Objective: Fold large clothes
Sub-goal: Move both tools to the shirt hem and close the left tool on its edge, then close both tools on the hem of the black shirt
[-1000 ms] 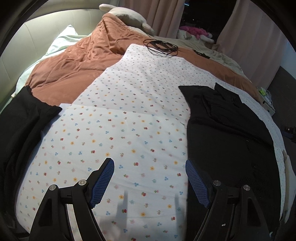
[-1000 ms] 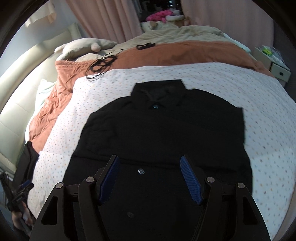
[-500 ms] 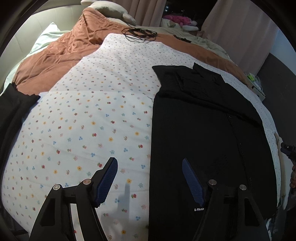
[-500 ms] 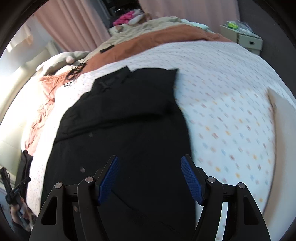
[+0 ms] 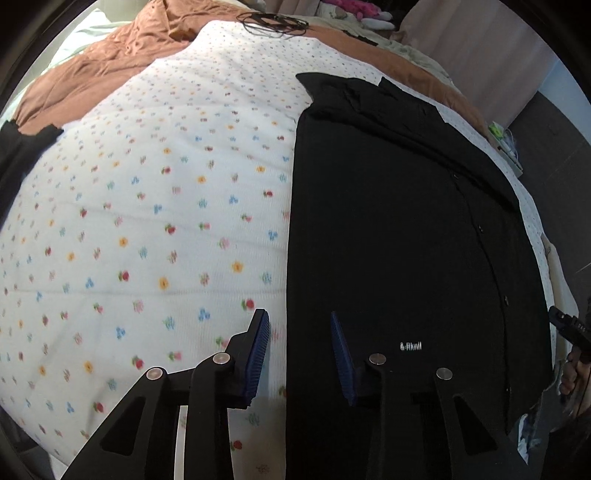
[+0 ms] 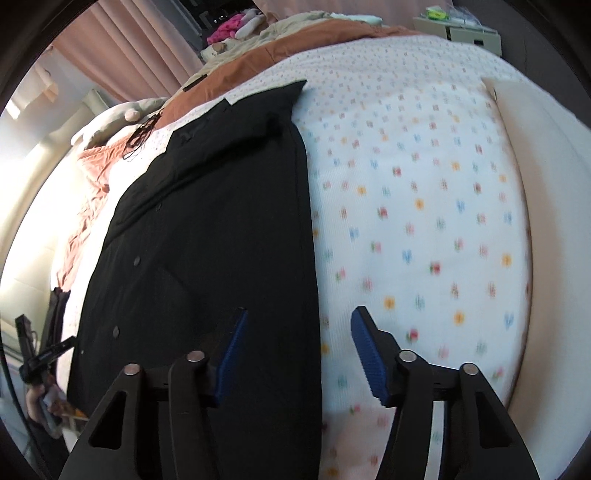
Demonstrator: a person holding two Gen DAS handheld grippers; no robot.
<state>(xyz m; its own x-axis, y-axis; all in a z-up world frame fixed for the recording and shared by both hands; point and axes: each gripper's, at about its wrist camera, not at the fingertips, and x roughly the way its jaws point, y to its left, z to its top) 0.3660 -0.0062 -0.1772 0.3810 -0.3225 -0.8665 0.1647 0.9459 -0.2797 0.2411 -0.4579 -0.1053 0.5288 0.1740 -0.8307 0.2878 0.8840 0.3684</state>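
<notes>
A black button-up shirt [image 5: 399, 229] lies flat on the white flower-print bedspread [image 5: 147, 206], sleeves folded in, collar at the far end. My left gripper [image 5: 299, 332] is open, low over the shirt's left bottom edge, straddling that edge. In the right wrist view the same shirt [image 6: 214, 229] fills the left half. My right gripper [image 6: 297, 328] is open and straddles the shirt's right bottom edge. Neither holds cloth.
An orange-brown quilt [image 5: 92, 74] lies behind the bedspread, with black cables [image 5: 273, 22] on it. Another dark garment [image 5: 18, 155] lies at the far left. A cream mattress edge [image 6: 546, 184] runs on the right. Curtains [image 6: 122, 44] stand behind.
Both grippers have dropped lower and closer to the bed. The left moved right to the shirt's left edge, the right moved to its right edge. Both jaws have narrowed but stay open.
</notes>
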